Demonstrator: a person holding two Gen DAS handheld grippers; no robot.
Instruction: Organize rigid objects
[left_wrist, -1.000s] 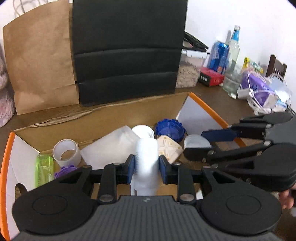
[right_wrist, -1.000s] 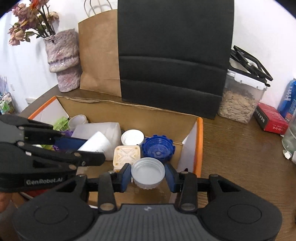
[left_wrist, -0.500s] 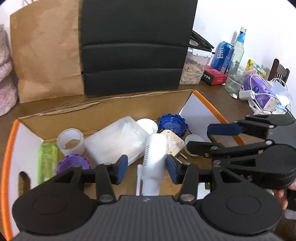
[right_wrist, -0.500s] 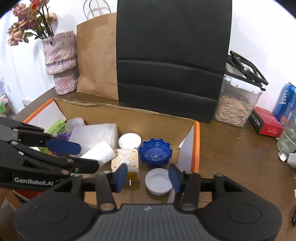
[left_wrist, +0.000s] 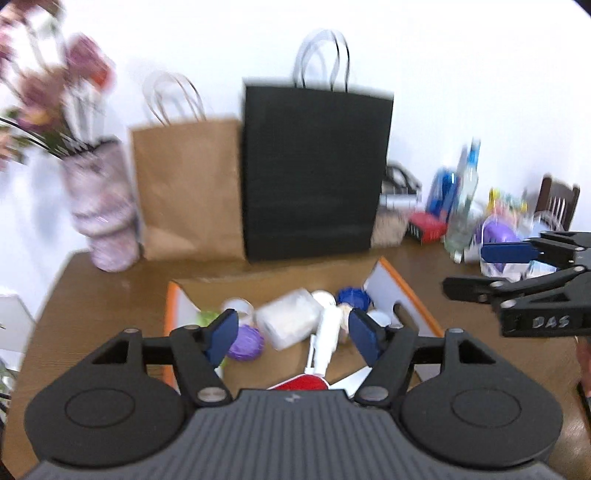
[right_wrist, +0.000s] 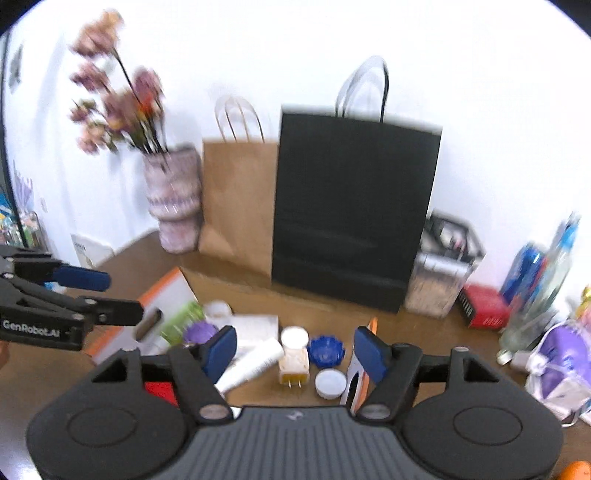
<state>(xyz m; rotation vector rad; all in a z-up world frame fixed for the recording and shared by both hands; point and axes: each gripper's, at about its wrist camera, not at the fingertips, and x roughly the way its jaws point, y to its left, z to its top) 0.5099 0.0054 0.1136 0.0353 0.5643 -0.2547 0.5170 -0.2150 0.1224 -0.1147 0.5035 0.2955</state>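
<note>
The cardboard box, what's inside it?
Inside the cardboard box: white tube, white cap, blue cap, purple lid, green bottle, frosted container. The grippers hide its near end.

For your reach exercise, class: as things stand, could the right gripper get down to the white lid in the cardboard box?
Probably yes. The right gripper is open and holds nothing, and the white lid lies uncovered below it, beside the blue cap, near the box wall.

A lived-in home, by the look of it: a wooden bench (right_wrist: 424, 343) against a plain white wall carries a vase of dried flowers (right_wrist: 173, 199), a brown paper bag (right_wrist: 236, 206) and a black paper bag (right_wrist: 351, 214), with bottles (right_wrist: 554, 273), a red box (right_wrist: 484, 306) and a far-right chair (left_wrist: 557, 201).
</note>
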